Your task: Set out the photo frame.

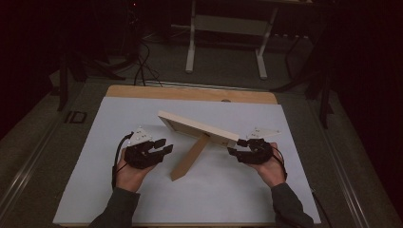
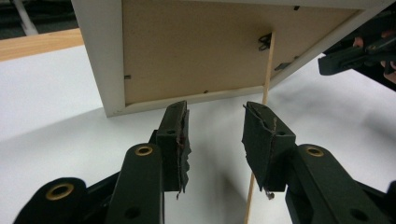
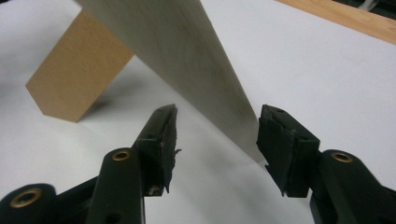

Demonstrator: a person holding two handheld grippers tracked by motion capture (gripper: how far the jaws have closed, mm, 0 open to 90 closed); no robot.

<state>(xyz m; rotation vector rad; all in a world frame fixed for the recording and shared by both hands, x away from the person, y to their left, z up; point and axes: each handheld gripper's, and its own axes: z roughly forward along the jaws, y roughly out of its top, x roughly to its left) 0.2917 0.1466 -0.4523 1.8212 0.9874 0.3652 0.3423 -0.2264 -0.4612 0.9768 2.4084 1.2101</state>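
Note:
A pale wooden picture frame [image 1: 197, 127] stands tilted on the white mat, propped by its wooden back leg [image 1: 190, 159]. My left gripper [image 1: 164, 146] sits left of the leg, open with nothing between its fingers. In the left gripper view the frame's brown back [image 2: 196, 51] is just ahead of the left gripper [image 2: 215, 135], and the leg's thin edge [image 2: 266, 79] runs behind one jaw. My right gripper [image 1: 235, 146] is at the frame's right corner. In the right gripper view the frame's edge [image 3: 187, 51] ends between the right gripper's [image 3: 217, 140] spread jaws, close to one pad and apart from the other.
The white mat [image 1: 142, 199] covers a wooden table whose bare strip [image 1: 190, 92] shows at the far edge. Beyond it on the floor stand a white metal table base [image 1: 225, 28] and dark cables [image 1: 140, 66]. The surroundings are dark.

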